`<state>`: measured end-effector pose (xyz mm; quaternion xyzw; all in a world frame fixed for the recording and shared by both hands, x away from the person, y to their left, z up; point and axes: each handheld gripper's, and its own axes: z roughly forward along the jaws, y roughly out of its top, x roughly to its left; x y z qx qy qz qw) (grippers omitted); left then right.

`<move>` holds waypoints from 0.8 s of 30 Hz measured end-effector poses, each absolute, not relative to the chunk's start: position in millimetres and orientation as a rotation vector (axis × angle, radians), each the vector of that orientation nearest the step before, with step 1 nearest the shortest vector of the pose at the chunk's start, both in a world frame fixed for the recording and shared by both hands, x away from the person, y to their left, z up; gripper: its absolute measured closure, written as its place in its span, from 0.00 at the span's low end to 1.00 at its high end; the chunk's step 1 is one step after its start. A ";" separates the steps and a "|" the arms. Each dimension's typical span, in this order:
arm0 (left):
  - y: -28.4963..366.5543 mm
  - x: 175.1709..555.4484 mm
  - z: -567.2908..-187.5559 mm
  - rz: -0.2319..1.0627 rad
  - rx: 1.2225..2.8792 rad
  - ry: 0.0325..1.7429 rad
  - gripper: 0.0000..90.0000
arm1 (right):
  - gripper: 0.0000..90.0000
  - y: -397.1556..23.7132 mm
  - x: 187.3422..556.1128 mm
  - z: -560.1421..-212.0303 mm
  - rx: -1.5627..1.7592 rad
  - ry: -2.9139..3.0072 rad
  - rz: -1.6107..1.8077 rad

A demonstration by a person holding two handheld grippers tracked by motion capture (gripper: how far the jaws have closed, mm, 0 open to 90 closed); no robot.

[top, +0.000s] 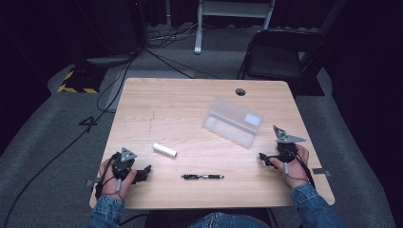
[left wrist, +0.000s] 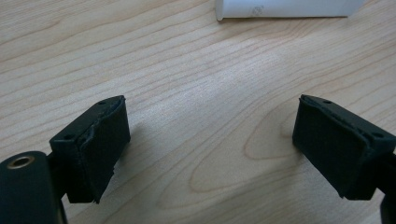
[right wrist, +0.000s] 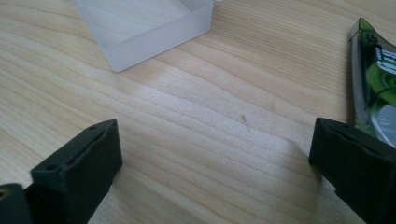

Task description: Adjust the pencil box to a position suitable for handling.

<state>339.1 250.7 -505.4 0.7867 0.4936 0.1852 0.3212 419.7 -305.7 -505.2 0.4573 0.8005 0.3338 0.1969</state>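
A clear plastic box (top: pixel 233 121) lies open right of the table's middle; its corner (right wrist: pixel 144 28) shows at the top of the right gripper view. A white oblong (top: pixel 164 150) lies left of centre, and its end (left wrist: pixel 285 8) is ahead of the left jaws. A black pen (top: pixel 202 176) rests near the front edge. My left gripper (top: pixel 141 173) (left wrist: pixel 212 121) sits open on the wood at front left. My right gripper (top: pixel 264 159) (right wrist: pixel 212 140) is open at front right, beside a green translucent object (right wrist: pixel 373 79).
The wooden table (top: pixel 180 104) has a cable hole (top: pixel 240 91) near its far edge. Behind it stand a dark folding chair (top: pixel 280 52) and a white frame (top: pixel 199 28). Cables (top: pixel 114 80) run over the grey floor at left.
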 end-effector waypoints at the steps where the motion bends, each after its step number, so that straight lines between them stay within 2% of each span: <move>1: 250.7 339.1 -505.5 0.486 2.066 1.296 0.13 | 0.04 -305.6 419.5 -505.1 1.280 2.240 0.936; 11: 250.6 339.4 -505.5 0.482 2.067 1.294 0.12 | 0.08 -305.7 418.8 -504.8 1.265 2.242 0.947; 13: 250.6 339.5 -505.5 0.482 2.068 1.294 0.12 | 0.12 -305.2 418.6 -504.6 1.261 2.238 0.954; 17: 250.8 340.4 -505.3 0.481 2.075 1.290 0.12 | 0.29 -302.7 417.0 -502.5 1.239 2.238 0.981; 24: 250.7 340.6 -505.4 0.478 2.075 1.292 0.11 | 0.31 -295.1 420.7 -490.8 1.235 2.203 1.027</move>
